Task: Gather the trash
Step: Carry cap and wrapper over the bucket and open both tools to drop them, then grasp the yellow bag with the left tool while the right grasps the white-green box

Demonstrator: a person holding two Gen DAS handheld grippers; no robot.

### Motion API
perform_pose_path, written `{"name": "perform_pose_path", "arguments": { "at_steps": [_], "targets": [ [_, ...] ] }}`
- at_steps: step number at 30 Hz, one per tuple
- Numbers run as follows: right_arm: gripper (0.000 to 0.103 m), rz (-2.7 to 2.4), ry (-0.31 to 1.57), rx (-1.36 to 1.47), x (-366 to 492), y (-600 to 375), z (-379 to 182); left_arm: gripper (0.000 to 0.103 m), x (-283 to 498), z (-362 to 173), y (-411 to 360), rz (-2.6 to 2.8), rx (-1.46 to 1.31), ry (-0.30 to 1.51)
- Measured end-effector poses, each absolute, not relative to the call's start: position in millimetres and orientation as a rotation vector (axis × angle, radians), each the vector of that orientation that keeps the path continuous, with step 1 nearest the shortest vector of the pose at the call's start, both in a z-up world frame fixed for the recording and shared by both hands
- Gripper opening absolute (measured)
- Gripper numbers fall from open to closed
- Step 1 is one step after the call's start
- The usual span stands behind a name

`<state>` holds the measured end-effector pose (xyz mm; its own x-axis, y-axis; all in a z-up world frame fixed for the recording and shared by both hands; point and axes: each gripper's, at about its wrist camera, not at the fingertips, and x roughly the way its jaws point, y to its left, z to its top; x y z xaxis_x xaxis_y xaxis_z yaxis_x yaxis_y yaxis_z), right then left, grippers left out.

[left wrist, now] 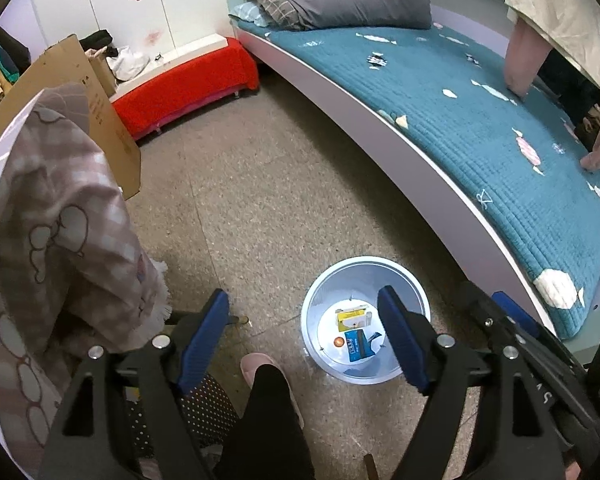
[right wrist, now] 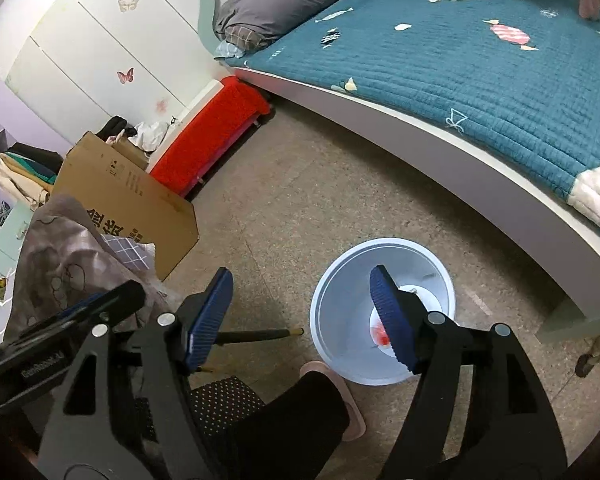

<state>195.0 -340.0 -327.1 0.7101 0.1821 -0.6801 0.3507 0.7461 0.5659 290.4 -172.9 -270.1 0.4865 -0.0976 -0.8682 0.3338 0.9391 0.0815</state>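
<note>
Left wrist view: left gripper (left wrist: 304,334) spread wide and empty at lower centre above the pale bin (left wrist: 416,300) holding a yellow box (left wrist: 350,317) and blue packet (left wrist: 358,346); right wrist view: right gripper (right wrist: 300,312) likewise apart, bin (right wrist: 340,300) lower right with a reddish, perhaps wrapper, scrap (right wrist: 381,336).

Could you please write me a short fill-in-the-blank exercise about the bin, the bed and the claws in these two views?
1. The round pale blue plastic bin stands on the ____.
2. The quilted bedspread with a candy pattern is ____ in colour.
3. The low bench by the white wall has a ____ cover.
4. The left claw and the right claw both hold ____.

Missing words: floor; teal; red; nothing
</note>
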Motion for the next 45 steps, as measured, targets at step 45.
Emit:
{"name": "perform_pose_path", "arguments": {
  "at_steps": [45],
  "targets": [
    [0.07,0.44,0.668,0.245,215,-33,-103,0.079,204,-105,176,0.114,0.102,0.734]
  ]
}}
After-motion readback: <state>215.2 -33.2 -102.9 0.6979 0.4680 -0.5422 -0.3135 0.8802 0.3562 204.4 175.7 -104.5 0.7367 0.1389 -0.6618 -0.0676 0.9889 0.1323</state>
